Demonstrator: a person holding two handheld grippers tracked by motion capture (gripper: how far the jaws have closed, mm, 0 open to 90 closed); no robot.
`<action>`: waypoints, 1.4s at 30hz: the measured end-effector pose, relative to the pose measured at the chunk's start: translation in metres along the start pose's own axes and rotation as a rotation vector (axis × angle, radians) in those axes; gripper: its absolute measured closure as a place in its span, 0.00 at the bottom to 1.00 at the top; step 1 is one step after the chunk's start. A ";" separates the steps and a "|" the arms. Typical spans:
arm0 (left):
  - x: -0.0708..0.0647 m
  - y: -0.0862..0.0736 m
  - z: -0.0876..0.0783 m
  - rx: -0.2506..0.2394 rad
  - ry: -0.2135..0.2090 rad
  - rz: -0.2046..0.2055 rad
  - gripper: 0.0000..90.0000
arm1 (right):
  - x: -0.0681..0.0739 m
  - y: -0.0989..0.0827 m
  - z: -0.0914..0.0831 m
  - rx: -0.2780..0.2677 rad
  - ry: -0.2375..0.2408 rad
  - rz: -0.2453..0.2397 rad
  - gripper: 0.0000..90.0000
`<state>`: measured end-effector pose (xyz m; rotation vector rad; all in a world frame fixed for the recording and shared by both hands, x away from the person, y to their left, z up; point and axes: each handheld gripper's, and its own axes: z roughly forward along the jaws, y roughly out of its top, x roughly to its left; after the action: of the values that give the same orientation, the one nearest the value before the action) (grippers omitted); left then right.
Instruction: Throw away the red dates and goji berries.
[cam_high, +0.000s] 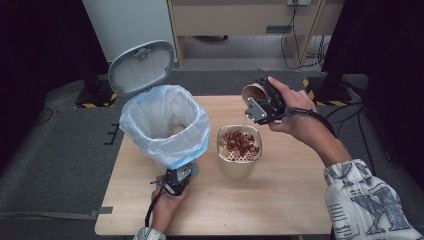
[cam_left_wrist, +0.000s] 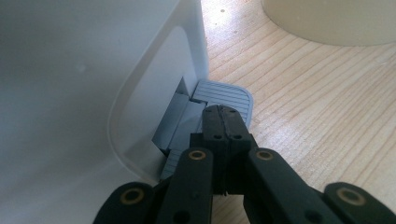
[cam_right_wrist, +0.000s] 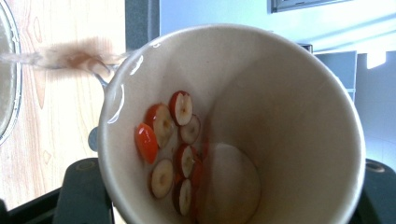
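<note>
right gripper (cam_high: 256, 102) tips paper cup (cam_right_wrist: 233, 126), base hidden.

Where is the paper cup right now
In the high view the paper cup is right of centre, tipped in the right gripper above the strainer pot, with the lined bin to its left.

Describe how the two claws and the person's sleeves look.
The left claw has black jaws with brass-coloured rivets on its linkage and trails a black cable. The right claw is black with a grey three-cornered plate on top and a black cable. The right sleeve is white with grey lettering.
</note>
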<state>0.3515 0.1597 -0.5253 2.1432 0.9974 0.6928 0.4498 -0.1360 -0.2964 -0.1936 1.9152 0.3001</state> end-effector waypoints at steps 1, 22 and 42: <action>0.000 0.000 0.000 0.000 0.000 0.000 0.99 | 0.000 0.000 0.000 -0.004 -0.001 0.007 0.35; 0.000 0.000 0.000 0.000 -0.001 0.000 0.99 | -0.005 0.010 -0.004 0.021 -0.047 -0.104 0.35; 0.000 0.000 0.000 0.000 0.000 -0.001 0.99 | 0.003 0.012 -0.002 0.057 -0.048 -0.195 0.35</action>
<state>0.3514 0.1596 -0.5252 2.1427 0.9976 0.6922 0.4441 -0.1254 -0.2969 -0.3297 1.8384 0.1177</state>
